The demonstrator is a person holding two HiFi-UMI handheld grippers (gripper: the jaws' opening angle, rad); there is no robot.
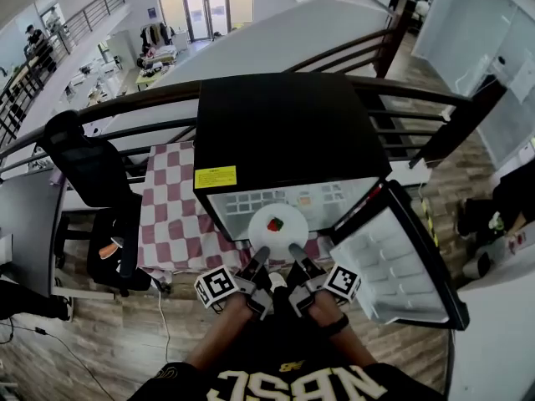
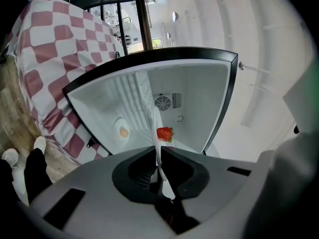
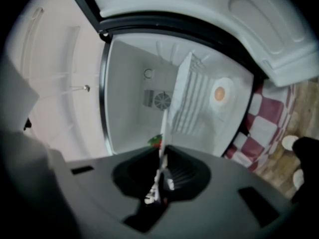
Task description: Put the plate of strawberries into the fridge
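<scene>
A white plate [image 1: 269, 228] with a red strawberry [image 1: 275, 223] hangs just in front of the open black mini fridge [image 1: 276, 132]. My left gripper [image 1: 259, 257] is shut on the plate's near left rim and my right gripper [image 1: 294, 251] is shut on its near right rim. In the left gripper view the plate [image 2: 157, 133] shows edge-on between the jaws, with the strawberry [image 2: 164, 133] beyond and the fridge's white inside [image 2: 184, 98] behind. The right gripper view shows the plate edge [image 3: 162, 133], the strawberry [image 3: 157, 141] and the fridge's inside [image 3: 134, 98].
The fridge door [image 1: 393, 253] stands swung open to the right. The fridge sits on a table with a red-and-white checked cloth [image 1: 171, 211]. A black office chair [image 1: 92, 182] is at the left. A dark railing [image 1: 150, 103] runs behind. Inside the fridge a wire shelf [image 3: 192, 98] shows.
</scene>
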